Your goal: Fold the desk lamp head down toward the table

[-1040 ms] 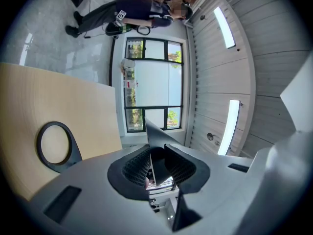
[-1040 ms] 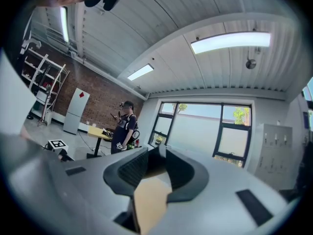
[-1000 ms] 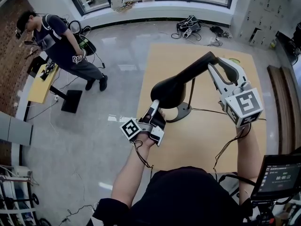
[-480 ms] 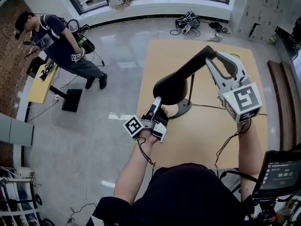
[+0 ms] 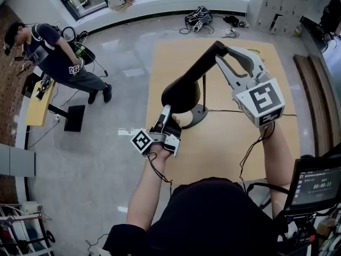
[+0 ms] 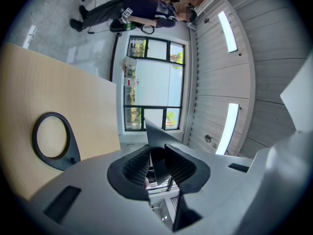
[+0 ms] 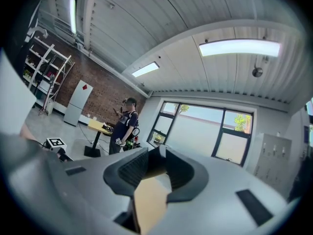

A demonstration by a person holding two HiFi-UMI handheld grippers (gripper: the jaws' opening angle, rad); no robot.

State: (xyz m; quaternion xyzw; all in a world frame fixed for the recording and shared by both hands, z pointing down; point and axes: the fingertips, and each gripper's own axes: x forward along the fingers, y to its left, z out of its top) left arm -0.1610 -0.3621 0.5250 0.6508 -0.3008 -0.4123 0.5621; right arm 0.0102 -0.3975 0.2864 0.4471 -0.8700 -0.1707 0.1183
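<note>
Near edge, left gripper [image 5: 167, 112]: jaws narrowed onto the thin rim of the lamp head [image 5: 181, 92]; the left gripper view shows the dark rim pinched between them.
Right gripper [image 5: 221, 54]: jaws clamped on the top joint of the lamp arm [image 5: 198, 70], high above the table [image 5: 224, 148].
Lamp base [image 6: 51, 138]: flat on the table; its open ring shows only in the left gripper view, and the lamp head partly hides it in the head view.
Far floor: person [image 5: 50, 57] beside a small desk [image 5: 36, 108]; only the right gripper view shows the ceiling lights [image 7: 239, 47].
</note>
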